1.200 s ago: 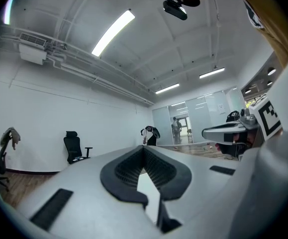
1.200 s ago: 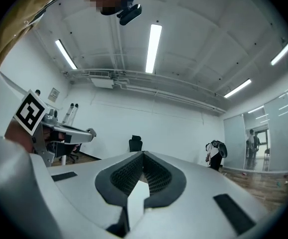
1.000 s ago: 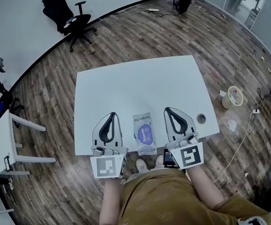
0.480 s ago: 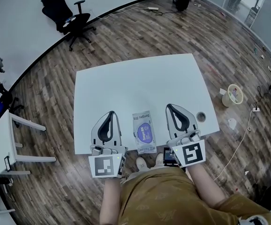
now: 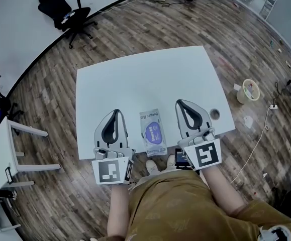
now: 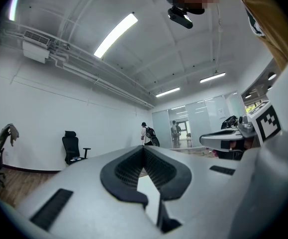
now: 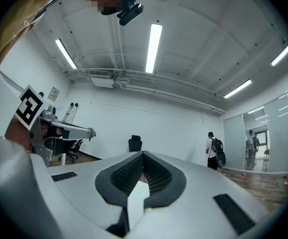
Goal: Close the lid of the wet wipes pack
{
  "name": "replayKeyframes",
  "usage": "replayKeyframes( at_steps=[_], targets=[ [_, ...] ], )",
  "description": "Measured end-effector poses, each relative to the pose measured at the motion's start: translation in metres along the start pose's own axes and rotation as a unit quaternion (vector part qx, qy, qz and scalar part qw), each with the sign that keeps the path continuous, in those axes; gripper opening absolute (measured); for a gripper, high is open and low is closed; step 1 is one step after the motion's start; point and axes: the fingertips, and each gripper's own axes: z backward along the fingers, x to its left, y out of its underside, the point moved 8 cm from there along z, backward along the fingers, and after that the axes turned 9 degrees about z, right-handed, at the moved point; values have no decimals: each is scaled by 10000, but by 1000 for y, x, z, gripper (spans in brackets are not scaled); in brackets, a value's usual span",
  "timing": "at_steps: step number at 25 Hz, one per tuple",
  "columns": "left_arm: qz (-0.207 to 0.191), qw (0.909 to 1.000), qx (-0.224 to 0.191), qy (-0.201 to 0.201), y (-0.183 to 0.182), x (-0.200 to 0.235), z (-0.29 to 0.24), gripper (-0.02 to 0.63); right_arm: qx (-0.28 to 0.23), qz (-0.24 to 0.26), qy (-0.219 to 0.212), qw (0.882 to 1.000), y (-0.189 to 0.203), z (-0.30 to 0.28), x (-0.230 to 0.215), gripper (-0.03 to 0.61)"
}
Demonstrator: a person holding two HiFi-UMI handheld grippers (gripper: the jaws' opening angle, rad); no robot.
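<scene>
The wet wipes pack (image 5: 153,132), white with a purple oval lid patch, lies flat near the table's front edge. Whether its lid is raised cannot be made out from the head view. My left gripper (image 5: 116,111) rests on the table just left of the pack, and my right gripper (image 5: 178,103) just right of it, both apart from the pack. Each is shut with nothing between its jaws. The left gripper (image 6: 144,148) and the right gripper (image 7: 143,154) look level across the table in their own views, where the pack is out of sight.
The white table (image 5: 145,84) has a round cable hole (image 5: 214,114) near its front right corner. A dark device (image 5: 181,158) sits by my right hand. On the floor stand a black office chair (image 5: 60,8), a pale bucket (image 5: 249,90) and a small white desk (image 5: 2,147).
The head camera has shifted a little, so the table sits slightly higher in view. Both grippers and the pack keep their places on the table.
</scene>
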Motion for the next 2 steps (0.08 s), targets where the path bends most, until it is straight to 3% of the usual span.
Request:
replayKeyframes(
  at_steps=[2],
  targets=[
    [1,10000,9,-2,0,1,-1,-5,88,6,40,10000,-1,-1,-1,6]
  ],
)
